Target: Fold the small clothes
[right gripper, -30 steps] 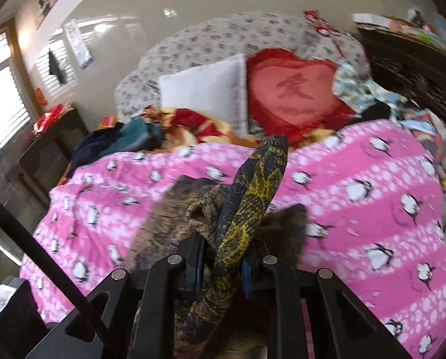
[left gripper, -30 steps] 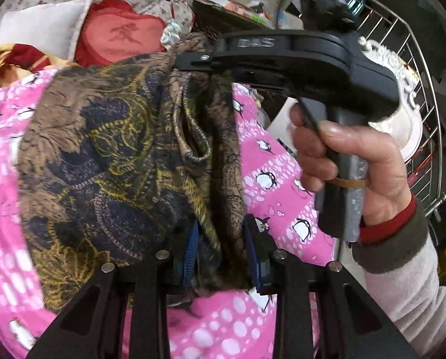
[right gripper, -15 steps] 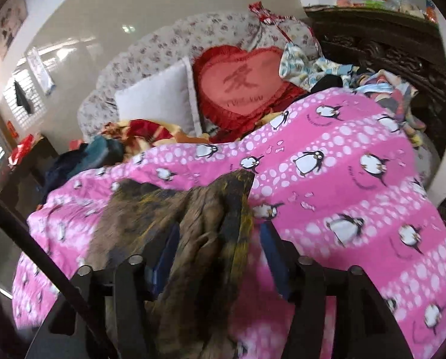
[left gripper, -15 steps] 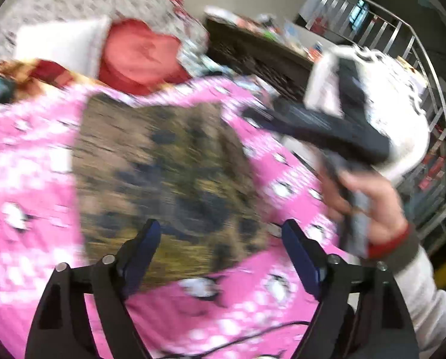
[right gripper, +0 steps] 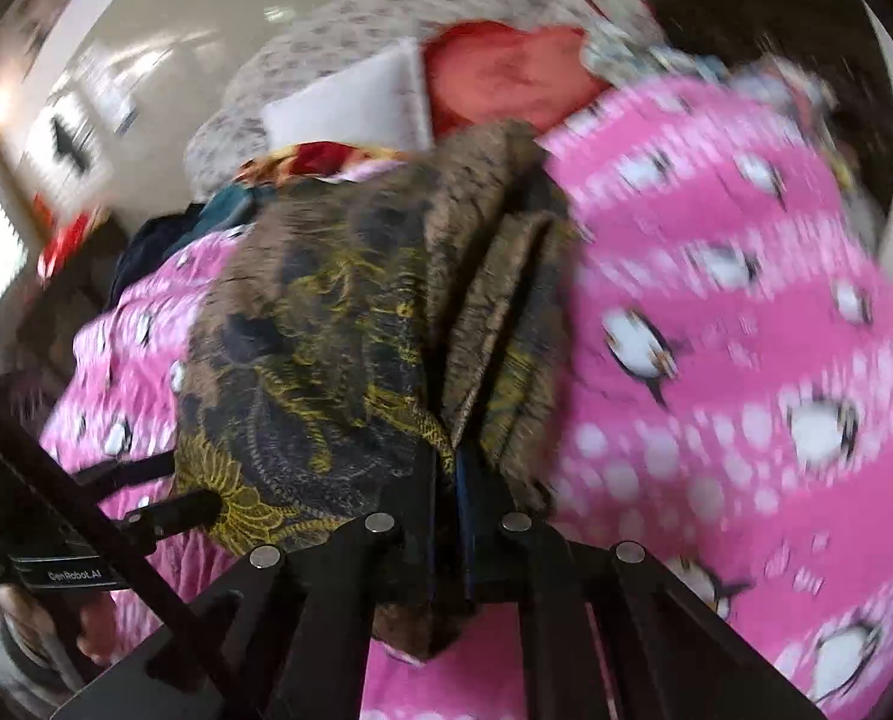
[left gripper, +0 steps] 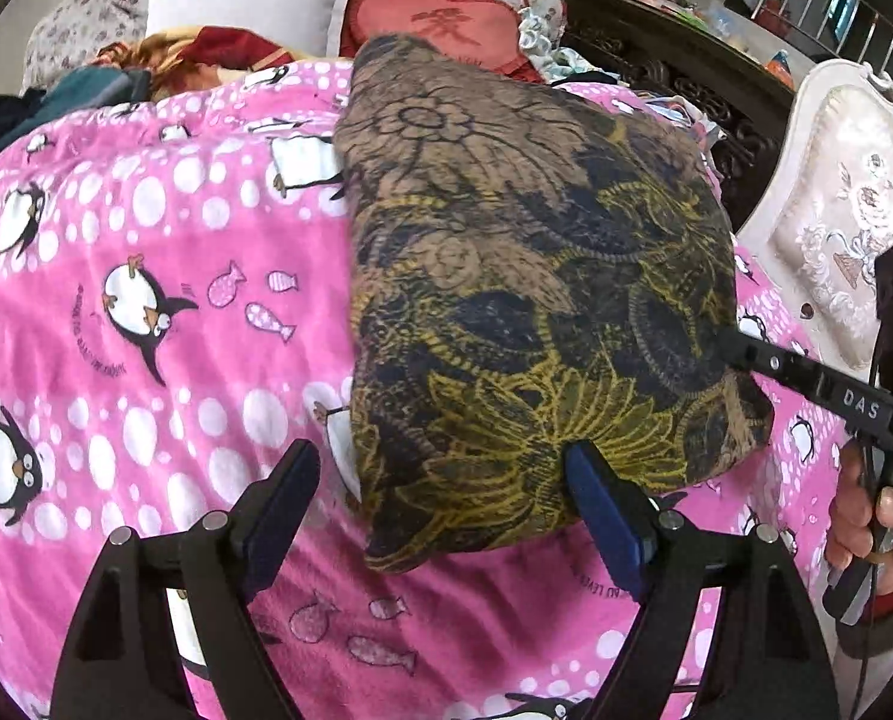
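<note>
A brown, navy and yellow patterned garment (left gripper: 524,300) lies folded on the pink penguin blanket (left gripper: 146,300). My left gripper (left gripper: 443,495) is open just above the blanket. The garment's near corner sits between its blue pads, which do not press on it. My right gripper (left gripper: 740,354) reaches in from the right to the garment's right edge. In the blurred right wrist view it (right gripper: 446,474) is shut on a bunched fold of the garment (right gripper: 326,330). The left gripper (right gripper: 176,489) shows there at the lower left.
A white pillow (left gripper: 248,6), a red heart cushion (left gripper: 440,18) and a heap of clothes (left gripper: 86,90) lie at the back of the bed. Dark carved furniture (left gripper: 686,78) and a white ornate chair (left gripper: 854,198) stand to the right. A hand (left gripper: 890,528) holds the right gripper.
My left gripper let go of the garment and opened wide. The garment dropped flat onto the blanket. My right gripper opened, then shut again on a fold, and both grippers came lower.
</note>
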The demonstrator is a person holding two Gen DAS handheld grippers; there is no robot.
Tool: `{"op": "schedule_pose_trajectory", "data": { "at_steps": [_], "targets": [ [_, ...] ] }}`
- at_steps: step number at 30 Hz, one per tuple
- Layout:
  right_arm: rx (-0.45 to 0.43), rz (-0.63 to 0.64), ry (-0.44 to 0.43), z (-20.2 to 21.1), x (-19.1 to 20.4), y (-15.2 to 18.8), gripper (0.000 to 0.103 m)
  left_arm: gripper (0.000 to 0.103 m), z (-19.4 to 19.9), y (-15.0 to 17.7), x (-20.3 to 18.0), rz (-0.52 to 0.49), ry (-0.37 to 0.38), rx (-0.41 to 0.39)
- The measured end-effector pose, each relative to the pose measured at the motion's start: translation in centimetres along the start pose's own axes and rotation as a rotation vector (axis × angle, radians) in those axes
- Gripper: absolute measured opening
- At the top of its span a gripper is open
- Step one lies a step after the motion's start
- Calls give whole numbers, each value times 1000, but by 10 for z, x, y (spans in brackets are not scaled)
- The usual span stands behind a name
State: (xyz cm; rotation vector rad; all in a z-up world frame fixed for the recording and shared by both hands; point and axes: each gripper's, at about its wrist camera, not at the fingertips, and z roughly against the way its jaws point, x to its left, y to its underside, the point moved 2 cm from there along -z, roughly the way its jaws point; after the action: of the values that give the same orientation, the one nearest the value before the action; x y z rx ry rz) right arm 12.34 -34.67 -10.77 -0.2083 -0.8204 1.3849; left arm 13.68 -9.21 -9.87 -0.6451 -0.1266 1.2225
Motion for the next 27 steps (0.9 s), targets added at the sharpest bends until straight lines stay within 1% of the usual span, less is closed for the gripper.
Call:
{"op": "schedule_pose_trajectory", "data": {
  "at_steps": [1, 2, 3, 4, 6, 7, 8, 9, 10, 11, 13, 14, 16, 17, 19, 20, 21, 24, 25, 27],
  "targets": [
    [-3, -21, -18, 3, -3, -1, 7, 83, 4, -2, 2, 2, 3, -19],
    [-33, -63, -49, 11, -6, -5, 8, 83, 1, -12, -1, 2, 0, -32],
    [-68, -90, -68, 19, -8, -13, 8, 83, 7, -12, -1, 1, -5, -51],
    [-92, -91, -72, 24, -7, -19, 10, 83, 11, -15, 0, 1, -10, -72],
    [-146, -50, -37, 33, 0, -40, 26, 83, 16, -17, -6, -1, -11, -83],
    [-157, -39, -12, 32, 3, -49, 47, 83, 13, -19, -6, -1, -11, -79],
    [-153, -39, 13, 25, 6, -60, 71, 83, 11, -20, -8, -1, -10, -73],
    [-141, -47, 38, 16, 7, -69, 76, 83, 8, -20, -9, -1, -9, -67],
    [-131, -51, 67, 7, 8, -77, 71, 83, 5, -19, -11, -2, -7, -59],
    [-129, -37, 81, -2, 10, -84, 47, 83, 2, -17, -12, -2, -5, -51],
    [-99, 27, 120, -22, 13, -97, 7, 83, -5, -15, -14, -5, -6, -34],
    [-96, 33, 134, -27, 12, -100, 7, 83, -7, -15, -14, -7, -9, -31],
    [-117, 53, 141, -29, 11, -106, 7, 83, -9, -17, -13, -5, -13, -35],
    [-135, 75, 164, -28, 12, -106, 6, 83, -10, -18, -11, -1, -14, -39],
    [-156, 109, 259, -32, 7, -108, 5, 83, -11, -20, -8, 18, -12, -40],
    [-132, 93, 260, -39, -1, -107, 5, 83, -12, -20, -6, 25, -7, -37],
    [-115, 74, 241, -42, -7, -105, 5, 83, -13, -20, -5, 33, -4, -32],
    [-124, 60, 219, -32, -12, -102, 6, 83, -10, -20, -4, 38, -16, -36],
    [-134, 46, 210, -25, -12, -101, 8, 83, -9, -20, -4, 35, -22, -40],
    [-145, 5, 164, -9, -12, -95, 13, 83, -5, -21, -5, 36, -30, -48]
  ]
}}
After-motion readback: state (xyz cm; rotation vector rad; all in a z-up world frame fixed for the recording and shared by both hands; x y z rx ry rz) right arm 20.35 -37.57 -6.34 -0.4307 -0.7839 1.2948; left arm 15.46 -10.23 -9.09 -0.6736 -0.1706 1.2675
